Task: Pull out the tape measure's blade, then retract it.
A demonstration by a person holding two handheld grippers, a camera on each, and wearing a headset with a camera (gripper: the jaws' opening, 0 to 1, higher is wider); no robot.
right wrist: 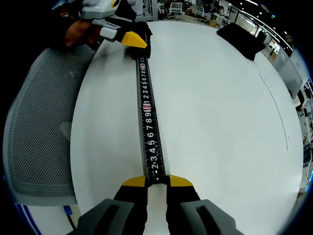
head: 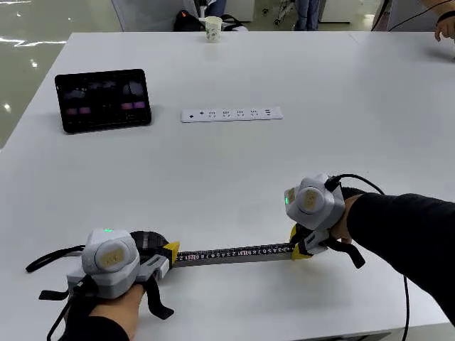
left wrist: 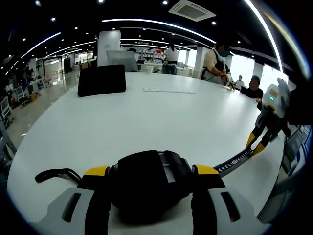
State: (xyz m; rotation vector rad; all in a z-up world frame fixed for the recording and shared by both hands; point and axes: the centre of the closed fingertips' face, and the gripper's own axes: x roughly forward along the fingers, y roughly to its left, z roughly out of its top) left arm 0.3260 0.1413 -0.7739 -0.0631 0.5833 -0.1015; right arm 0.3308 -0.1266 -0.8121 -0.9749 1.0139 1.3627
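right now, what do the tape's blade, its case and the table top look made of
The blade is a thin, flat, dark strip with pale printed numerals, probably coated steel. The case looks matte black and moulded, likely plastic or rubber-clad. The table top is smooth white with soft glare, probably laminate.

Open across the middle of the counter (head: 234, 170), barred low along the near edge.
Blade (right wrist: 146, 107) drawn out flat between left gripper (left wrist: 150, 170), clamped on the tape measure (head: 148, 241), and right gripper (right wrist: 157, 181), pinching its tip. Beyond, bare passage up to tablet (head: 103, 99) far left, flat power strip (head: 231, 114) mid-counter, paper cup (head: 213, 28) at far edge.
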